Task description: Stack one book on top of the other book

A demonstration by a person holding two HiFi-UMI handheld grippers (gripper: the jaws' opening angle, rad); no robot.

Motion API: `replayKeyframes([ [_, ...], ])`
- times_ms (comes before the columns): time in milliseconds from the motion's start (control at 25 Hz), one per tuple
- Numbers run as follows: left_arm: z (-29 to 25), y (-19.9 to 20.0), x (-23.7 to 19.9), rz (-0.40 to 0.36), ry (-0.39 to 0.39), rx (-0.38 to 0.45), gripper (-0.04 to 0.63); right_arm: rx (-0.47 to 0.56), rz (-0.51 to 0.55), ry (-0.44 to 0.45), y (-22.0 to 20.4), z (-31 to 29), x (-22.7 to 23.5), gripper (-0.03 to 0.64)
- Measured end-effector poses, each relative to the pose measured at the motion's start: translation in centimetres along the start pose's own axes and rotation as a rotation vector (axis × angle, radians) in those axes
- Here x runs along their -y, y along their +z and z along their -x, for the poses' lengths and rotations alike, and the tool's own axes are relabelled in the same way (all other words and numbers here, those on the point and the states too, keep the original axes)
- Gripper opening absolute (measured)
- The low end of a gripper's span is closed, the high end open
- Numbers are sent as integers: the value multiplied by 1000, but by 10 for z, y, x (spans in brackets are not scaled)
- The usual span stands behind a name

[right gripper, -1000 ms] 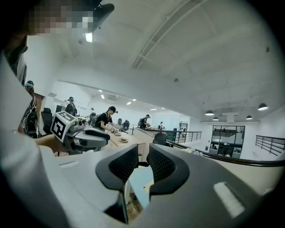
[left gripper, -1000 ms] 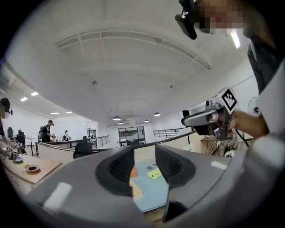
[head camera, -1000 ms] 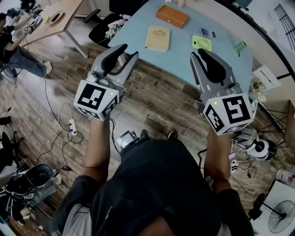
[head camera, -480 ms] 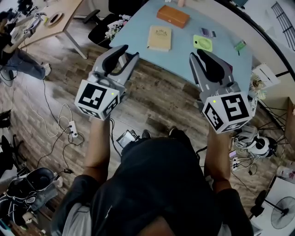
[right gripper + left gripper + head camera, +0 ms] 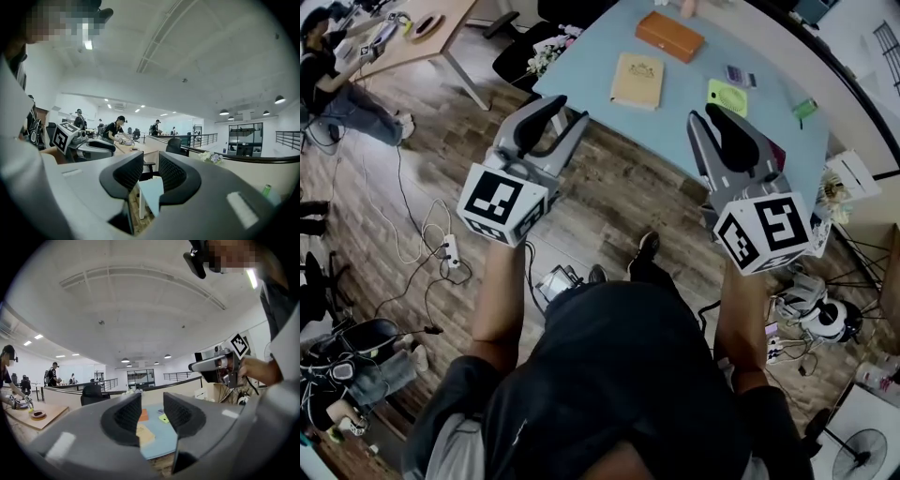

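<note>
A tan book [image 5: 637,80] lies flat on the light blue table [image 5: 694,117], and an orange book [image 5: 672,36] lies apart from it, farther back. Both grippers hover over the wooden floor, short of the table's near edge, pointing at it. My left gripper [image 5: 553,120] is open and empty; past its jaws I see the tan book [image 5: 144,433] and the orange book [image 5: 143,415]. My right gripper [image 5: 724,127] has just been opening its jaws, with nothing between them, and faces the table's corner [image 5: 152,194].
A green card [image 5: 727,97], a small purple item [image 5: 739,75] and a green object [image 5: 806,110] lie on the table's right part. A black chair [image 5: 520,61] and a wooden desk [image 5: 422,37] stand to the left. Cables and a power strip [image 5: 448,255] cross the floor.
The person has stepped forward, one foot now showing ahead. Both grippers have moved a little toward the table and down. The books show lower in the head view.
</note>
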State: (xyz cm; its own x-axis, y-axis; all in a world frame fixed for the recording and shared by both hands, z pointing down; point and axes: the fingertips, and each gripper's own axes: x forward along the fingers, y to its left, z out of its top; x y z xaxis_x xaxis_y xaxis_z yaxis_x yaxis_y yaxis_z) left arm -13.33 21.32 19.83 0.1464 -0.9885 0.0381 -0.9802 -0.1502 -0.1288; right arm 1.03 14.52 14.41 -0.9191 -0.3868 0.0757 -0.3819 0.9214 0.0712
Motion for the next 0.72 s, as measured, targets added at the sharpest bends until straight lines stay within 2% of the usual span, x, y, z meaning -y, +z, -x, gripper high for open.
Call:
replayKeyframes([
  [720,-91,-3,10,-30,125,-85,186,54,-63,164,-12,-51,109,83],
])
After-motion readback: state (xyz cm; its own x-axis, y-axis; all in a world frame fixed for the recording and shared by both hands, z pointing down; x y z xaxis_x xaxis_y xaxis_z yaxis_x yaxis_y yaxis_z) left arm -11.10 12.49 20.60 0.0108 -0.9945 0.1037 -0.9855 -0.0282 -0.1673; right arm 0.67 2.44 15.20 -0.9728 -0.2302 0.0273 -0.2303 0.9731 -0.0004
